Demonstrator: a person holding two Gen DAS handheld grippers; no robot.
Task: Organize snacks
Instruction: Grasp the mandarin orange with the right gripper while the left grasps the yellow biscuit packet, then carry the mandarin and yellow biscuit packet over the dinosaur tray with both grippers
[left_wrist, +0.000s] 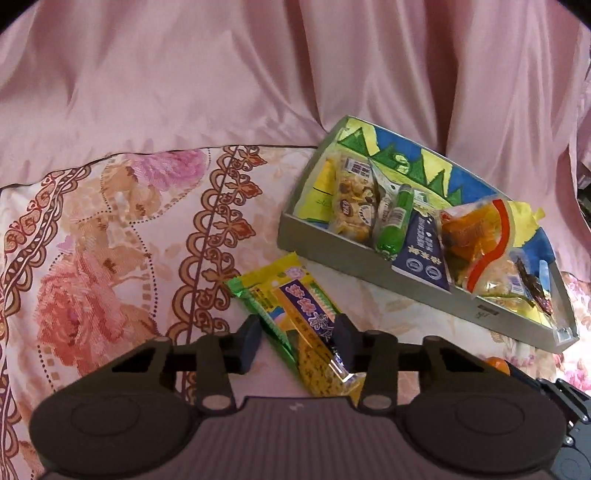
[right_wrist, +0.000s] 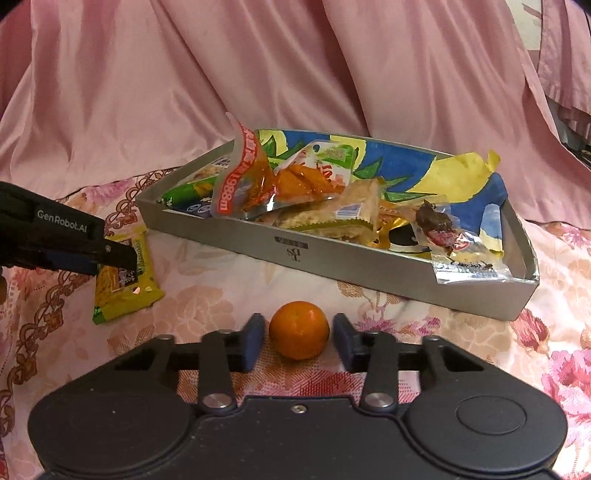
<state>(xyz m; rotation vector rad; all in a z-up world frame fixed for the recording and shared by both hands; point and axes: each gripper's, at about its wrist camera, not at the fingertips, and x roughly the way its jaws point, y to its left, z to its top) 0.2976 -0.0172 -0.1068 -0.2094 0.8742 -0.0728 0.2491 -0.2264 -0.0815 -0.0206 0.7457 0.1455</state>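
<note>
Both tools are lined up on the last loose items, so the step in hand looks like the pick-up before the drop into the tray (right_wrist: 332, 258).

The left tool (left_wrist: 299, 341) straddles a yellow-and-green snack packet (left_wrist: 295, 325) that lies on the flowered bedspread (left_wrist: 110, 240). The packet runs diagonally through the gap, from about 11 o'clock down to 5 o'clock. The right-hand pad seems to touch the wrapper, while the left-hand pad stands a little off it — so I judge this tool parted and not yet gripping, though the contact is hard to read. From the right wrist view the packet (right_wrist: 125, 291) sits at 9 o'clock, partly under the left tool's tip.

The right tool (right_wrist: 299, 341) is spread wide around a small orange (right_wrist: 299, 329), with a sliver of cloth showing on each side of the fruit, so nothing is held. The orange lies centred between the pads, on the bedspread just in front of the tray's near wall.

The tray (left_wrist: 332, 254) lies at about 2 o'clock from the left tool and 12 o'clock from the right one, already heaped with wrapped snacks (among them a green tube (left_wrist: 395, 218)).

Next, each tool should close — gently on the orange, which could roll on soft bedding, and squarely on the slippery wrapper — then lift and carry over the tray wall to whatever bare spot remains.
</note>
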